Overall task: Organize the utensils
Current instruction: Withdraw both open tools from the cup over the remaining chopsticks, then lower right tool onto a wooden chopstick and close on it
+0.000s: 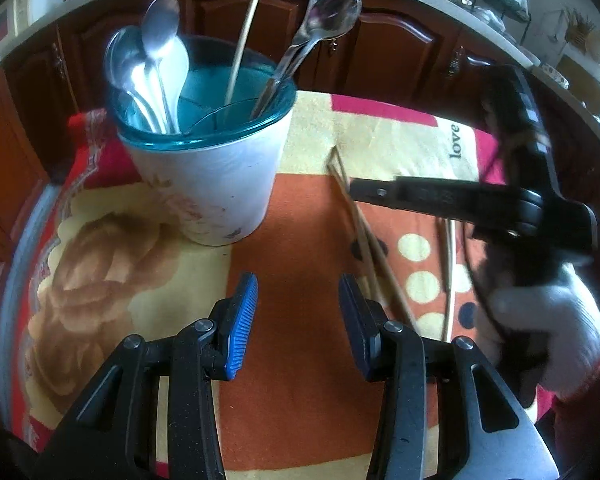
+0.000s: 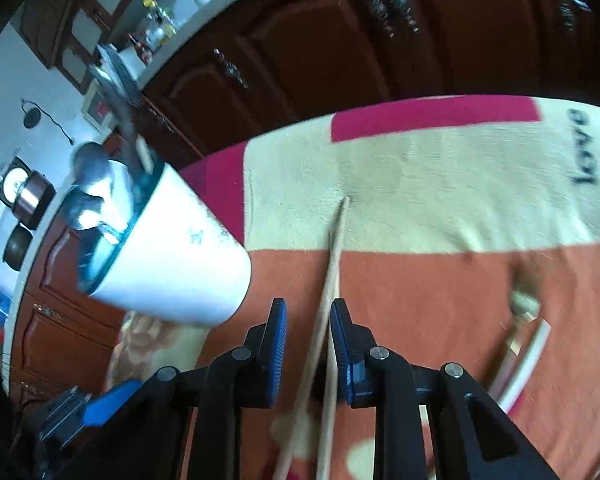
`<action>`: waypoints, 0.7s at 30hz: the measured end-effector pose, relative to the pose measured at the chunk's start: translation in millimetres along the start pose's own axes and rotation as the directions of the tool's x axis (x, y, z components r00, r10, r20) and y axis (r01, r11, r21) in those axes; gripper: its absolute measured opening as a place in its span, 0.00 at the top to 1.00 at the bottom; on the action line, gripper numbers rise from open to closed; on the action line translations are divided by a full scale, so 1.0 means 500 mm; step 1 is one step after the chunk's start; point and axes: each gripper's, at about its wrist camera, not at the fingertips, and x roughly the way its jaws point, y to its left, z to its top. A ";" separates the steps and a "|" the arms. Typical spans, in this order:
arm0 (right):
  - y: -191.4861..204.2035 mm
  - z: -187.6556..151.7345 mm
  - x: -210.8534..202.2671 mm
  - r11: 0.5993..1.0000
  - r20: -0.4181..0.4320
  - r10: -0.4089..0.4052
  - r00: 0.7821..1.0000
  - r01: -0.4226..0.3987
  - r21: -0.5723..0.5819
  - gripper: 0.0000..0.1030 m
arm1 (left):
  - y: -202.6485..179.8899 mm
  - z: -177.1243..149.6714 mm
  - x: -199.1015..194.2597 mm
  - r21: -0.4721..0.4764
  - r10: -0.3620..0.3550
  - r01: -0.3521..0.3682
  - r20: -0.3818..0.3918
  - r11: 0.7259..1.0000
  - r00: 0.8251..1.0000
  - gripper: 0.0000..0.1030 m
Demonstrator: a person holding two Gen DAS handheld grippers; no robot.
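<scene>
A white cup with a teal rim [image 1: 208, 172] stands on the patterned blanket and holds several spoons [image 1: 156, 60], a fork, and one chopstick [image 1: 248, 28]. My left gripper [image 1: 298, 316] is open and empty, low over the orange patch in front of the cup. My right gripper [image 2: 308, 344] hangs over two wooden chopsticks [image 2: 332, 272] lying on the blanket; its jaws stand apart on either side of them. It shows in the left wrist view [image 1: 364, 192] to the right of the cup. More chopsticks [image 1: 448, 272] lie beside them.
The blanket [image 1: 300, 220] covers a table; dark wooden cabinets [image 1: 240, 16] stand behind it. A white curved object [image 2: 528, 344] lies on the blanket at the right. A gloved hand [image 1: 548, 320] holds the right gripper.
</scene>
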 end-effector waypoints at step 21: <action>0.001 0.013 0.031 0.998 -0.050 -0.057 0.997 0.056 -0.019 0.96 | 0.010 0.007 0.022 -0.023 -0.014 0.013 -0.013 1.000 1.000 0.59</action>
